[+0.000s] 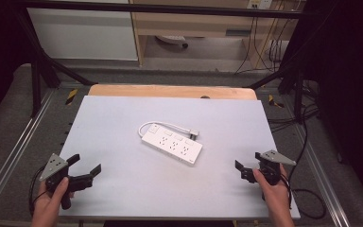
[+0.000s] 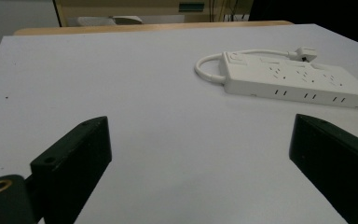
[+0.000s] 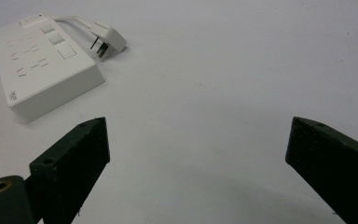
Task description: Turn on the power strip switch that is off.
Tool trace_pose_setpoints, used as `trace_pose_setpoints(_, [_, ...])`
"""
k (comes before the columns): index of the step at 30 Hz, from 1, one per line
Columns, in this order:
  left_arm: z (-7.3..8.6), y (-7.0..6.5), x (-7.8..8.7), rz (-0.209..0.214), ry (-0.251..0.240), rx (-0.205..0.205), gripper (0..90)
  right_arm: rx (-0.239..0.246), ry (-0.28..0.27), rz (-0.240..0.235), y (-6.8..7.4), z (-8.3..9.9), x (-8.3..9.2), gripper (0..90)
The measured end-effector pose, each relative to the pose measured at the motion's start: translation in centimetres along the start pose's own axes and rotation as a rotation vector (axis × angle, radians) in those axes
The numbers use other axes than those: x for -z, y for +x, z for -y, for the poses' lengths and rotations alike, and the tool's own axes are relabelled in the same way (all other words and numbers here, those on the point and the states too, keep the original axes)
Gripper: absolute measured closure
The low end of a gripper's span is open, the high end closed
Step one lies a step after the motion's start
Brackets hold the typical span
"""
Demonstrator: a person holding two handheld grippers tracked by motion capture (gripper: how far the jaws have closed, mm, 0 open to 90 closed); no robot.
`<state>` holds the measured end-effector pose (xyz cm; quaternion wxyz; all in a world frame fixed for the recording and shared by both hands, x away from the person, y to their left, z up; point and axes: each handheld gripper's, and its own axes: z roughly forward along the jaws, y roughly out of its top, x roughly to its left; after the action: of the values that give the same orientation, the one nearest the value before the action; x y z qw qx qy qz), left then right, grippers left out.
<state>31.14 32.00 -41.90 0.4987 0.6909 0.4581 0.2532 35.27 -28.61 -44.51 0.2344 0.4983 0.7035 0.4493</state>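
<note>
A white power strip (image 1: 172, 146) lies flat near the middle of the pale table (image 1: 123, 189), its short cord curling round to a white plug (image 1: 194, 133). My left gripper (image 1: 84, 163) hovers at the table's near left, jaws wide apart, nothing between them. My right gripper (image 1: 248, 164) sits at the near right, also open and empty. In the left gripper view the power strip (image 2: 294, 79) lies ahead to the right, beyond my left gripper (image 2: 200, 144). The right gripper view has the power strip (image 3: 39, 63) and its plug (image 3: 108, 39) at upper left, beyond my right gripper (image 3: 196, 144).
The table's wooden far edge (image 1: 170, 91) shows behind the white top. Black frame bars (image 1: 42, 66) stand at both far corners, and cables (image 1: 307, 142) trail over the floor at the right. A wooden cabinet (image 1: 194, 23) stands beyond.
</note>
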Motion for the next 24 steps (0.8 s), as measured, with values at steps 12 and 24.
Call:
trace_pose_setpoints(12, [-0.1, -0.4, -0.4, 0.027, 0.002, -0.014, 5.6, 0.052, -0.058, -0.027, 0.7, -0.5, 0.4, 7.8])
trace_pose_setpoints(24, [0.0, -0.4, -0.1, 0.031, 0.008, -0.008, 5.6, 0.058, -0.065, -0.072, 1.4, -1.1, 0.6, 3.3])
